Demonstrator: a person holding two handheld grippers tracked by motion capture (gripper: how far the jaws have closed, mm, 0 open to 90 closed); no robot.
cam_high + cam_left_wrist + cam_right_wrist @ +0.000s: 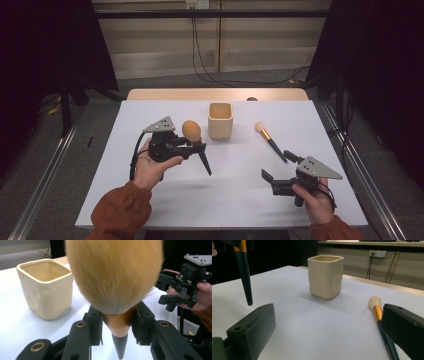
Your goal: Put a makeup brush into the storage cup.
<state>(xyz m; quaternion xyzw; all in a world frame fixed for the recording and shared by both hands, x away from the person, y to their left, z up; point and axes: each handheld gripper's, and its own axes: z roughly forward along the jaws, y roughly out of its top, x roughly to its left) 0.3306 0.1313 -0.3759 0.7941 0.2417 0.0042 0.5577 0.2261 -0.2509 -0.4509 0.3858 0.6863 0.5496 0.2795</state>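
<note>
On white table (150,200): slim brush (270,141) lying just ahead of released right gripper (280,167), handle toward it; left gripper (192,148) clenched on big brush (192,132)

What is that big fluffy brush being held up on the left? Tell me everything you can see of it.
The large makeup brush has a rounded, dome-shaped head of soft orange-tan bristles, a coppery metal collar below it and a dark, tapering pointed handle. The left gripper is shut on it at the collar, one black jaw on each side. It hangs in the air above the white table, head up, handle slanting down without touching the surface, just left of the cream square cup.
</note>
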